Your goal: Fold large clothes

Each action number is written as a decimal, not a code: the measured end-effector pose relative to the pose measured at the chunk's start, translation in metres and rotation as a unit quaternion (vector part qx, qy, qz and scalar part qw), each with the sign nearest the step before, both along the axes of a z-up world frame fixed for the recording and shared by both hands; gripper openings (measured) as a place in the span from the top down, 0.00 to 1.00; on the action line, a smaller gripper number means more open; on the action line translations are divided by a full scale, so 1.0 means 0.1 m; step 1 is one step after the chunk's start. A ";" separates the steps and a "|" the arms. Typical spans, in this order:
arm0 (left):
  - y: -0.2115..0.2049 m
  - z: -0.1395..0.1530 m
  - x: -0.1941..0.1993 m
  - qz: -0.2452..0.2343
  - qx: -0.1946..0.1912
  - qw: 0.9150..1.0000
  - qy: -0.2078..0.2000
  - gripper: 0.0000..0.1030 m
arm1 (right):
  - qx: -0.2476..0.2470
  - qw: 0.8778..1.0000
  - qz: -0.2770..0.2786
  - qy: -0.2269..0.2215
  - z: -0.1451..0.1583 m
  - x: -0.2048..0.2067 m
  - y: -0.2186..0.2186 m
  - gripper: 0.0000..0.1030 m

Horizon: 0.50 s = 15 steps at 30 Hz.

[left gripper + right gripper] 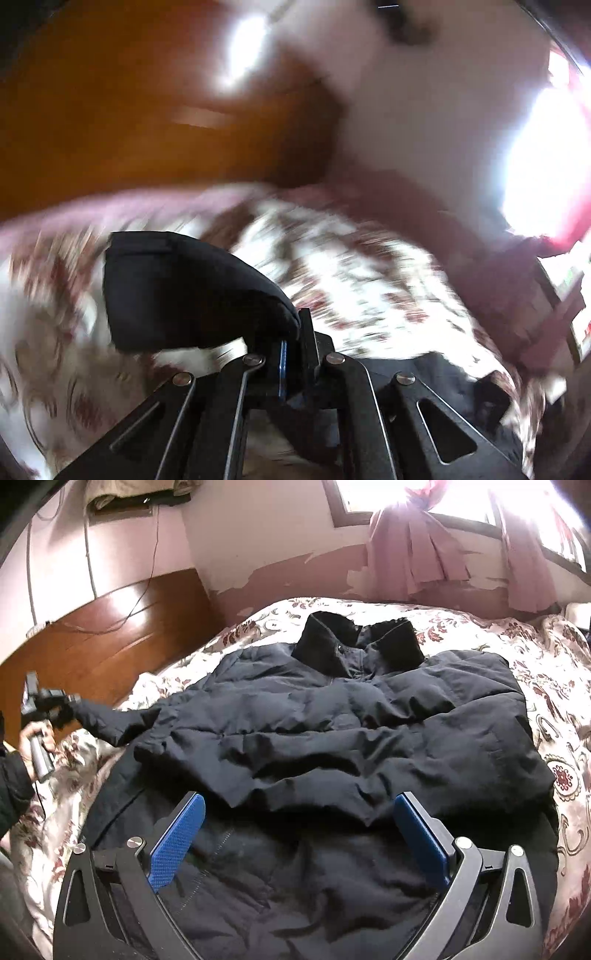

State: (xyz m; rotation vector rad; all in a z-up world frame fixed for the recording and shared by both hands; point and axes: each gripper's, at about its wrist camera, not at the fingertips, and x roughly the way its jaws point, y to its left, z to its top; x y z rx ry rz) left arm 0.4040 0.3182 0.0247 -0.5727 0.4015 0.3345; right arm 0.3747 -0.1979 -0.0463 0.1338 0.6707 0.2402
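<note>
A large black padded jacket (332, 738) lies spread on the bed, collar (354, 646) at the far side, its right half folded over the body. My right gripper (299, 805) is open, blue pads (177, 842) wide apart, hovering over the jacket's lower part. My left gripper (295, 325) is shut on the cuff of the jacket's left sleeve (192, 291); in the right wrist view it shows at the far left (55, 701), holding the sleeve (110, 720) stretched out sideways above the bed. The left wrist view is motion-blurred.
The bed has a white floral bedspread (535, 672). A brown wooden headboard (103, 635) stands at the left. A pink curtain (417, 554) hangs under a bright window (461, 498) behind the bed. Cables run along the wall.
</note>
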 end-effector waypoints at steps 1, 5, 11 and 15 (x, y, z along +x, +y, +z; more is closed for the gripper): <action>-0.15 0.20 0.01 -0.025 0.017 0.999 -0.017 0.95 | 0.009 1.000 -0.003 -0.002 0.02 -0.01 -0.03 0.02; -0.86 0.82 0.07 -0.128 0.087 0.986 -0.062 0.95 | 0.052 0.999 -0.013 -0.006 0.10 -0.01 -0.20 0.02; -2.01 1.09 0.12 -0.287 0.128 0.946 -0.085 0.95 | 0.121 0.992 -0.025 -0.017 0.26 0.03 -0.50 0.02; -2.64 0.96 0.15 -0.366 0.125 0.919 -0.071 0.95 | 0.167 0.985 -0.021 -0.029 0.35 0.04 -0.72 0.02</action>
